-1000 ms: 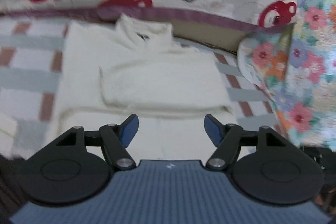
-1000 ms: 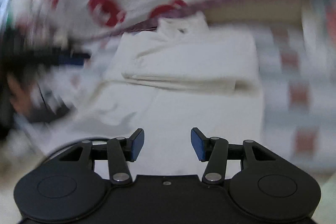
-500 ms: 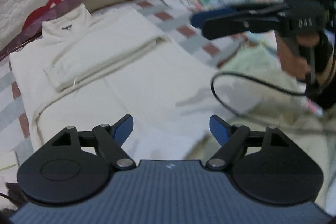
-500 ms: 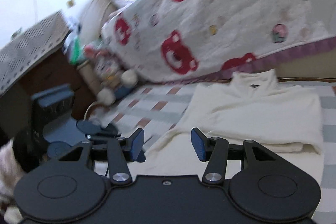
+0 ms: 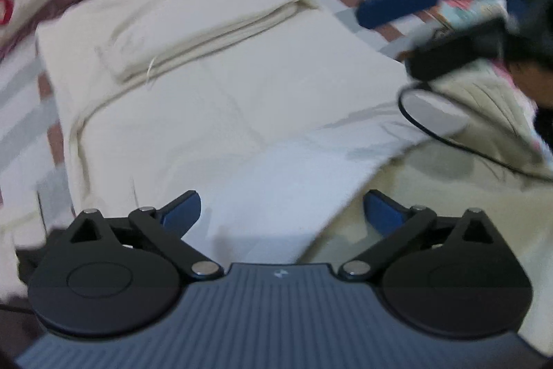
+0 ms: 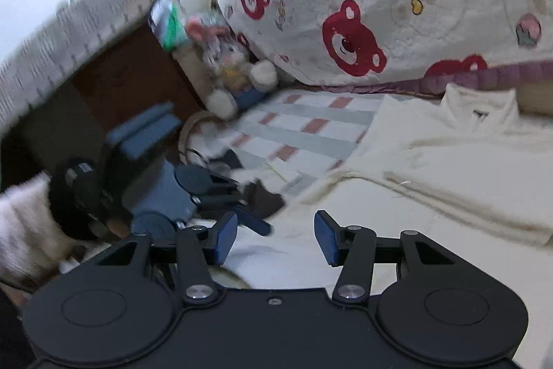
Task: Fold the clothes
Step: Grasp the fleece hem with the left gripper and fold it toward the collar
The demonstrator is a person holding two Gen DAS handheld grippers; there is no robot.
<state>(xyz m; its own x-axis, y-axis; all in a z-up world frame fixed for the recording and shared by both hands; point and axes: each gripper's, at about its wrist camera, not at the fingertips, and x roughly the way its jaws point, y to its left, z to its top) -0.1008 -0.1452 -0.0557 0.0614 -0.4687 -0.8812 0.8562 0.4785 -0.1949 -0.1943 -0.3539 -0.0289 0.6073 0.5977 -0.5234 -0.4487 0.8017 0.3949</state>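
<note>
The sweater [image 5: 214,64] is cream cloth, soft and matt, with a faintly fuzzy knit. It lies on a checked sheet [image 6: 304,127] of smooth woven cloth. The quilt [image 6: 414,6] along the sheet's far edge is puckered, stitched cloth with printed red bears. The left gripper [image 5: 281,208] has matt black plastic arms, blue rubbery-looking pads, shiny metal pivot pins and a ribbed grey body. The plush toy [image 6: 231,71] is fluffy. The cabinet [image 6: 131,82] looks like dark wood.
</note>
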